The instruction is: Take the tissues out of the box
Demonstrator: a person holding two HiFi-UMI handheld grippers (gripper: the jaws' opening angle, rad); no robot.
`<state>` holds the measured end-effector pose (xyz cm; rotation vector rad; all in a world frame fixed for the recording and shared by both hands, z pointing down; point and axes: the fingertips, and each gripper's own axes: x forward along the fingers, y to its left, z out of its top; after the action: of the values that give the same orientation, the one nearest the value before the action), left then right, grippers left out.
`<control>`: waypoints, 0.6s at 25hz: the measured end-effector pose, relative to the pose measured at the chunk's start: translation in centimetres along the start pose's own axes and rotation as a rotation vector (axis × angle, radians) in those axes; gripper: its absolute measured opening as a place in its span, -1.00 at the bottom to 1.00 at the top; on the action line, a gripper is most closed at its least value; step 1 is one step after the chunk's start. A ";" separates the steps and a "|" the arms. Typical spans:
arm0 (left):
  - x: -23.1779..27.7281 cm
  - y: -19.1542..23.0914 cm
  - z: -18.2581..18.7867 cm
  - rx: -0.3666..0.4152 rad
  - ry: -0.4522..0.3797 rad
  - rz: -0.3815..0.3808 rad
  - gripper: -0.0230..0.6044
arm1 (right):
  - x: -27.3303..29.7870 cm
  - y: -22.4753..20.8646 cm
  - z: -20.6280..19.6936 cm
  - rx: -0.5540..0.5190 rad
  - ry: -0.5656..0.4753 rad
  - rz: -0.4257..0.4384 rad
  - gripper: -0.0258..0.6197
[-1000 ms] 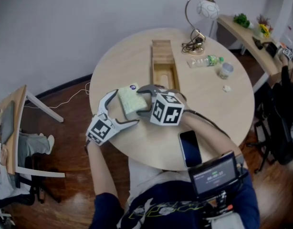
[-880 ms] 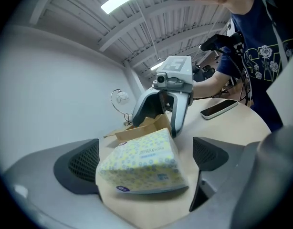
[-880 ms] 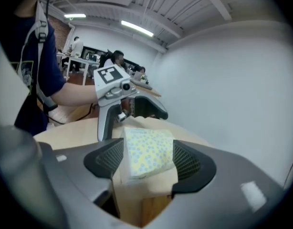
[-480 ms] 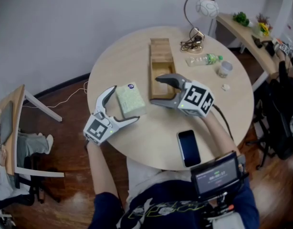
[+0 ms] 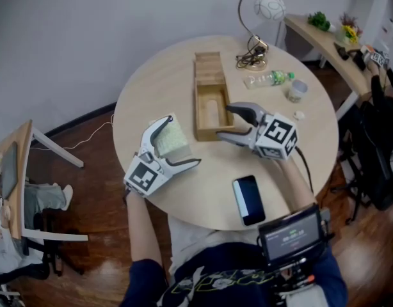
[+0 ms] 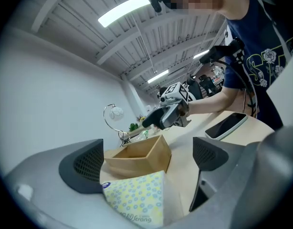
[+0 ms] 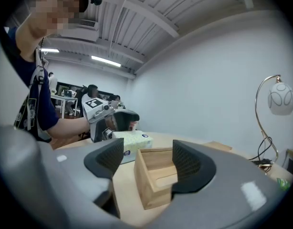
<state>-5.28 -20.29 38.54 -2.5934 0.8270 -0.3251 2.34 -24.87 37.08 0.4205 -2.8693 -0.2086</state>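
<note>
A pack of tissues (image 5: 171,137) with a yellow and green print lies on the round table (image 5: 158,82), left of an open wooden box (image 5: 210,104). My left gripper (image 5: 182,141) is open with its fingers on either side of the pack (image 6: 137,199), and the right pad stands clear of it. My right gripper (image 5: 227,121) is open and holds nothing. It hangs at the near right corner of the box (image 7: 153,182) and faces the left gripper (image 7: 120,120) across it. The box looks empty inside.
A black phone (image 5: 248,199) lies near the table's front edge. At the back right stand a lamp (image 5: 257,11), a lying plastic bottle (image 5: 267,78) and a small cup (image 5: 296,90). The box's lid (image 5: 207,62) rests at its far end.
My right gripper has left the tissue pack and swung right to the near end of the box. The left gripper has moved forward around the pack, which stays on the table.
</note>
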 end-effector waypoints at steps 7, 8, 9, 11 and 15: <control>1.6 1.1 -3.2 0.066 0.114 0.003 0.96 | -2.1 -1.9 -0.9 0.110 -0.122 -0.046 0.06; 1.9 1.7 -3.8 0.083 0.134 -0.003 0.96 | -2.3 -2.1 -1.0 0.117 -0.129 -0.046 0.06; 2.1 2.4 -4.4 0.096 0.152 -0.010 0.96 | -2.5 -2.2 -0.9 0.128 -0.138 -0.047 0.06; 2.8 4.2 -5.7 0.088 0.173 -0.011 0.96 | -3.0 -2.3 -0.7 0.160 -0.166 -0.049 0.06; 3.7 8.0 -7.3 0.035 0.179 0.026 0.96 | -3.6 -2.7 -0.6 0.202 -0.203 -0.060 0.06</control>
<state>-8.80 -30.66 41.88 -2.5457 0.9059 -0.5664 6.56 -26.42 36.41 0.5521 -3.0932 0.0315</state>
